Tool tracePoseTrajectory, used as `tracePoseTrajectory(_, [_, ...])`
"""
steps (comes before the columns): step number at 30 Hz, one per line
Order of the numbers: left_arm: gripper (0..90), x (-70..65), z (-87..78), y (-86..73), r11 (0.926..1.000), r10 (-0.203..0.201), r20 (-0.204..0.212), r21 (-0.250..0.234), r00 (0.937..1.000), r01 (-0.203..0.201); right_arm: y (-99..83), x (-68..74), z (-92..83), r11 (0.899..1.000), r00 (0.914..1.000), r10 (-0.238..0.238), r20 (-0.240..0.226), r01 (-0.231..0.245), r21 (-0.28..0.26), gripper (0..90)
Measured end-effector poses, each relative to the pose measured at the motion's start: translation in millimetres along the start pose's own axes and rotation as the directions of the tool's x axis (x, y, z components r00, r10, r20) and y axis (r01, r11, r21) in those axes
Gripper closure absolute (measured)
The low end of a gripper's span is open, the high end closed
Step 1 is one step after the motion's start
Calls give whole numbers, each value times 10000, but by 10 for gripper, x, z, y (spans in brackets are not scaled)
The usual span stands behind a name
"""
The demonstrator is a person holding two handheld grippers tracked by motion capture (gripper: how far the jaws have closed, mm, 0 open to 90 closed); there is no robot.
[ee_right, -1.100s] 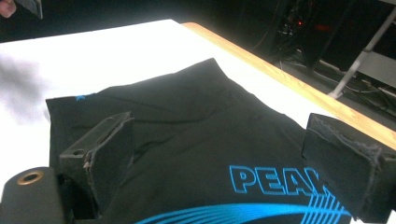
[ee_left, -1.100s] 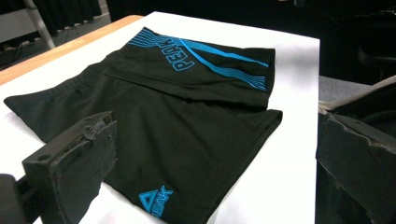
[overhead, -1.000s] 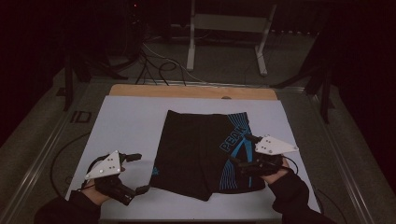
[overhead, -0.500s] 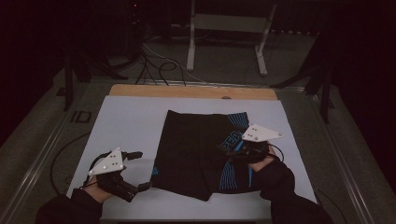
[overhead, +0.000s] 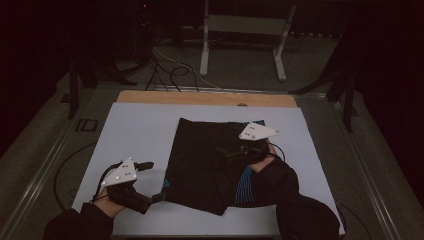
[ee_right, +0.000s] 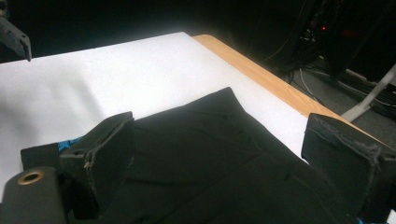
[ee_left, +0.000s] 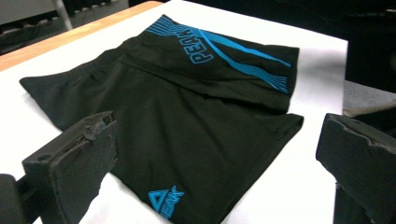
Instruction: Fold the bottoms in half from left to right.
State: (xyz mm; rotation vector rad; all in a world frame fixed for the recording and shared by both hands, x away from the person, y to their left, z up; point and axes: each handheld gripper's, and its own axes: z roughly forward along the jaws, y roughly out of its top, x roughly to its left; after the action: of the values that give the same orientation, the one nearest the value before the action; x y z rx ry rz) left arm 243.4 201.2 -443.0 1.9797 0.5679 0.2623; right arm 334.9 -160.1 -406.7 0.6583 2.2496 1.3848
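My right gripper [overhead: 231, 150] has moved toward nine o'clock over the shorts [overhead: 200, 165]; both tongs apart, left gripper [overhead: 150, 181] idle. Flap may unfold if unpinned.

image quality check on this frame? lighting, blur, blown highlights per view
High view: dim overall, surroundings near black, the black shorts show little fold detail against the white table cover. Left gripper view: bright, shorts' blue print sharp, near claw jaws soft. Right gripper view: cover glares to blown white, black fabric reads flat, jaws slightly blurred.
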Motion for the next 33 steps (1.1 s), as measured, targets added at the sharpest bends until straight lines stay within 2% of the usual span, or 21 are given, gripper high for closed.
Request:
tracePoseTrajectory(11, [1, -32, 33, 3, 9996, -96, -491, 274, 9987, 109, 113, 9, 349, 9999, 9999, 55, -151, -54, 85, 99])
tracePoseTrajectory(17, [1, -32, 53, -18, 9995, -204, -722, 239, 9972, 222, 168, 22, 514, 9998, 9997, 85, -242, -81, 165, 99])
tracePoseTrajectory(21, [1, -27, 90, -47, 9977, -478, -985, 422, 9940, 521, 195, 37, 623, 9997, 9994, 163, -320, -157, 192, 99])
tracePoseTrajectory(24, [1, -35, 116, -72, 9971, -445, -1145, 562, 9924, 512, 209, 57, 707, 9996, 9991, 127, -405, -116, 261, 99])
tracePoseTrajectory(29, [1, -52, 162, -112, 9953, -471, -1191, 789, 9918, 567, 219, 83, 826, 9991, 9986, 172, -491, -152, 397, 99])
tracePoseTrajectory(33, [1, -32, 179, -145, 9948, -562, -1287, 769, 9901, 665, 223, 86, 916, 9989, 9984, 149, -540, -125, 450, 99])
